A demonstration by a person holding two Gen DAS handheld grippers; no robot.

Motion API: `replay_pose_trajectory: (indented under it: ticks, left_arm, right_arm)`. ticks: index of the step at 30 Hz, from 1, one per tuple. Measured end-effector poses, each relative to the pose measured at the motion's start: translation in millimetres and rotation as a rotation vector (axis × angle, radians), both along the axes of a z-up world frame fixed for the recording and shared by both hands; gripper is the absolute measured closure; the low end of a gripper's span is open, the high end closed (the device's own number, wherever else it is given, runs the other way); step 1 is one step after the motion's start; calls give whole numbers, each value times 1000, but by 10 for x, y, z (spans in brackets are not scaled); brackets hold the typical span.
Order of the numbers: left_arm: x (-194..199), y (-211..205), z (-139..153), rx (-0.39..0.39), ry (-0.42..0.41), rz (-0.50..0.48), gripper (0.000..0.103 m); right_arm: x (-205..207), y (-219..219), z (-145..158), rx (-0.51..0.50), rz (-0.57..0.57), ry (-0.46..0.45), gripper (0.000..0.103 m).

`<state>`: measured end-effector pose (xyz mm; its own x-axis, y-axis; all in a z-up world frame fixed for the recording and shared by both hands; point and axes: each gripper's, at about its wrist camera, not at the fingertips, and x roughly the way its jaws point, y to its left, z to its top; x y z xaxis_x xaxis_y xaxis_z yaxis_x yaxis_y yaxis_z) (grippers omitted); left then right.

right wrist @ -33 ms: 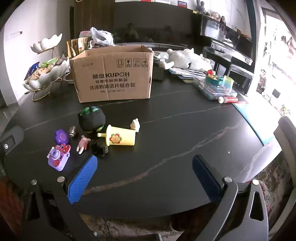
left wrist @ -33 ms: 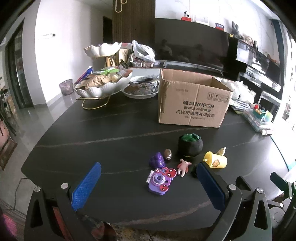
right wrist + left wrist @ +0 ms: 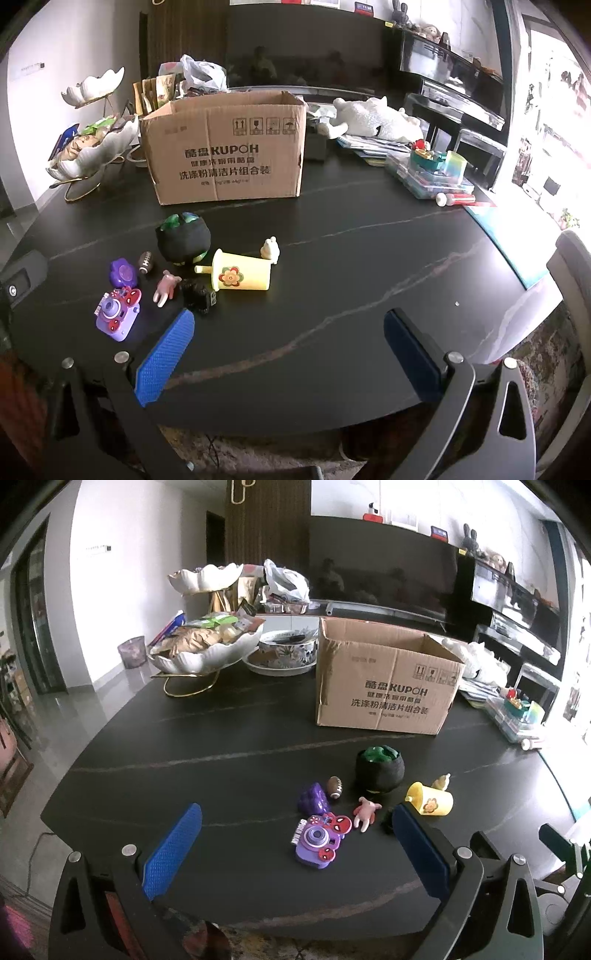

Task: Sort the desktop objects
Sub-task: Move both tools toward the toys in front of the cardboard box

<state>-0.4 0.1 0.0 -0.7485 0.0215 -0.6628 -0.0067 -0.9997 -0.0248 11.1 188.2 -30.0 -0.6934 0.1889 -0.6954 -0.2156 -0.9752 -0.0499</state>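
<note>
Small toys lie clustered on the black table (image 3: 229, 768): a purple toy camera (image 3: 317, 841) (image 3: 117, 312), a purple flower box (image 3: 313, 798) (image 3: 123, 272), a tiny football (image 3: 334, 786) (image 3: 145, 261), a pink figure (image 3: 365, 811) (image 3: 165, 286), a black pot with green inside (image 3: 379, 768) (image 3: 183, 240), a yellow flowered cup on its side (image 3: 430, 800) (image 3: 240, 275), a cream figurine (image 3: 270, 249) and a small black toy (image 3: 198, 294). An open cardboard box (image 3: 388, 686) (image 3: 225, 155) stands behind them. My left gripper (image 3: 295, 842) is open, above the camera. My right gripper (image 3: 288, 350) is open and empty, right of the toys.
A two-tier white shell dish with snacks (image 3: 207, 650) (image 3: 92, 147) and a patterned bowl (image 3: 284, 655) stand at the back left. A white plush (image 3: 373, 118), books, a clear organiser with small items (image 3: 432, 170) and a teal mat (image 3: 513, 236) lie at the right.
</note>
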Motion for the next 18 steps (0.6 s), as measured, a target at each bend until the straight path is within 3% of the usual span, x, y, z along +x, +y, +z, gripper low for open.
replay_pose_trajectory:
  ticks: [11,15,18]
  left_arm:
    - [-21,9,3,29,-10,-31,1]
    - [28,19,6,21,15,-4,1]
    - [84,79,39,-30,54,-13,1]
  right_arm:
    - [29,14,59,-6,14,17,1]
    - [34,-3,38,-1,0,35,1]
    - [34,8,49,-5,-2,39,1]
